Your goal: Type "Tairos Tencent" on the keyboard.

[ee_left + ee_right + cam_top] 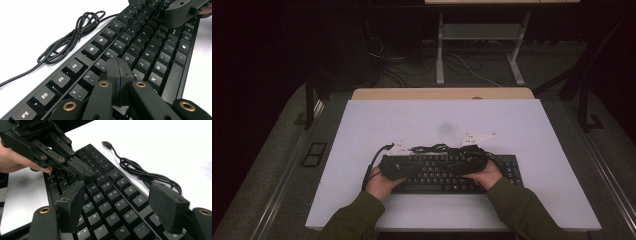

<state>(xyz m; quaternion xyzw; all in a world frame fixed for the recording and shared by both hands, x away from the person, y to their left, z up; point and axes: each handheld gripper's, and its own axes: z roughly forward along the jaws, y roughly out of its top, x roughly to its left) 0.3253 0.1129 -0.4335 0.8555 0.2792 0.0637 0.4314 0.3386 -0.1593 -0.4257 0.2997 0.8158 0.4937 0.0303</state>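
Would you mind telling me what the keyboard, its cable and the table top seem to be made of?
The keyboard looks like black matte plastic: moulded keycaps with printed white legends and a faint sheen. Its cable seems rubber- or vinyl-sheathed, since it is smooth, slightly glossy and bends into soft loops. The table top is a flat, matte white sheet, perhaps laminate or board; its material stays uncertain.

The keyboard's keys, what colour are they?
Black keys with white letters, on a black keyboard; the left gripper view shows them best.
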